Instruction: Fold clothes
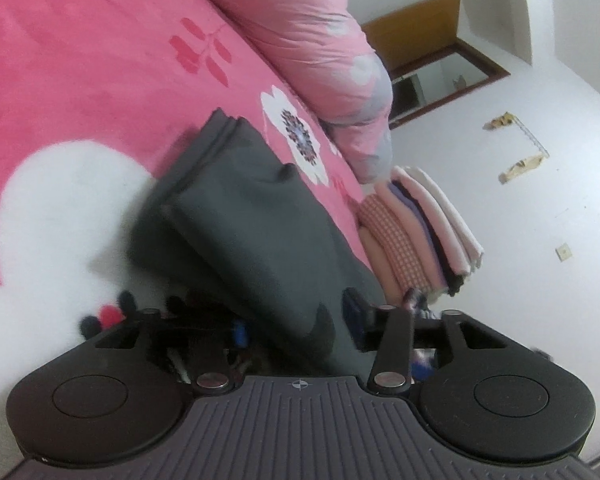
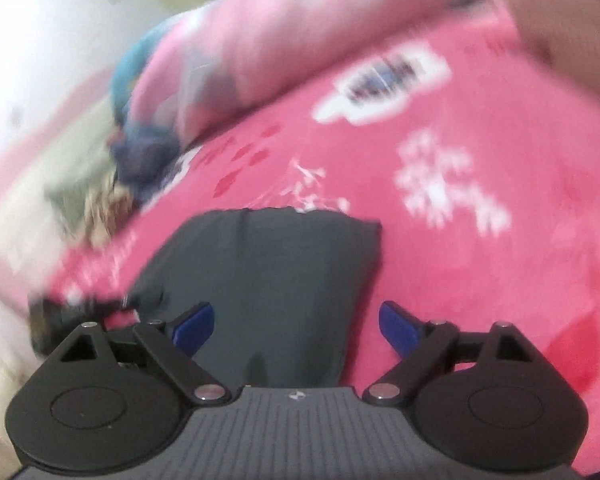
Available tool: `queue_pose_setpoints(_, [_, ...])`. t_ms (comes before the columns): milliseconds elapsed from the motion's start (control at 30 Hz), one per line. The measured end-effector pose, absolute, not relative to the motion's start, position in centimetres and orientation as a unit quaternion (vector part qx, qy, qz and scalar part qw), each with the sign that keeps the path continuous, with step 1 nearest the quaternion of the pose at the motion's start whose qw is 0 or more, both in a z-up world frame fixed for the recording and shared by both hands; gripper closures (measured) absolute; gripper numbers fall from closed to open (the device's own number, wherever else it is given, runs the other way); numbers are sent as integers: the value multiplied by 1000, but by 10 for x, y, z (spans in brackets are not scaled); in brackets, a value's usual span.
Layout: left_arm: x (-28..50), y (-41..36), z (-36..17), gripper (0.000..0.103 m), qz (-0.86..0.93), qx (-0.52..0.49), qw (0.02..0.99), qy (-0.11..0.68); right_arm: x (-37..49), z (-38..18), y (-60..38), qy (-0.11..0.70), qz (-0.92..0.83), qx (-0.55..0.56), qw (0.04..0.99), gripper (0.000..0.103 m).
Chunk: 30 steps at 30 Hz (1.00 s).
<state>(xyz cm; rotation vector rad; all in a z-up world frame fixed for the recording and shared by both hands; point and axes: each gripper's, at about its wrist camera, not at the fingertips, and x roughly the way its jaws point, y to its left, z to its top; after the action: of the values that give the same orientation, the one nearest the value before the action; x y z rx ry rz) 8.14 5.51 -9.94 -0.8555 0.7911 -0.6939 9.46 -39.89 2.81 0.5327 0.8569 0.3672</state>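
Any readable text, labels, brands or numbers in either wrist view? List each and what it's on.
None readable.
Left gripper body: a small crosshair mark only, no letters.
Right gripper body: a small emblem, too blurred to read.
Pink floral bedsheet, dark grey folded garment, stack of folded clothes: prints and patterns only, no text.

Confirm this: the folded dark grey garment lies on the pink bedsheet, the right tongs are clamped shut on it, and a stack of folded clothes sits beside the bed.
Not quite. In the right wrist view the right tongs stand wide open over the dark grey garment, gripping nothing. The rest holds: the garment lies folded on the pink bedsheet, and the stack of folded clothes sits at its edge in the left wrist view.
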Motion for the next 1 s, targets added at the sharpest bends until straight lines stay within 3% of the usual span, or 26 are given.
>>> queue_pose_setpoints(200, [85,44,-100,53,-315,-380,785,374,136,-16,-405,439,211,328,810,11])
queue_pose_setpoints(500, [80,38,-102,64,-324,-338,803,368,181,-22,-394,450,279,341,777,15])
queue_pose_setpoints(600, [75,36,-102,68,-319,-325,814,361,185,-22,-386,451,283,336,777,26])
queue_pose_setpoints(667, [72,34,-101,73,-315,-316,820,357,184,-24,-382,450,279,338,778,50])
queue_pose_setpoints(767, [67,30,-99,80,-308,-310,829,350,184,-27,-376,449,273,342,779,78])
queue_pose_setpoints(867, [61,28,-95,83,-307,-310,833,339,183,-29,-371,446,266,345,782,86])
queue_pose_setpoints(1000, [53,27,-89,88,-307,-316,837,324,172,-20,-368,426,260,345,795,90])
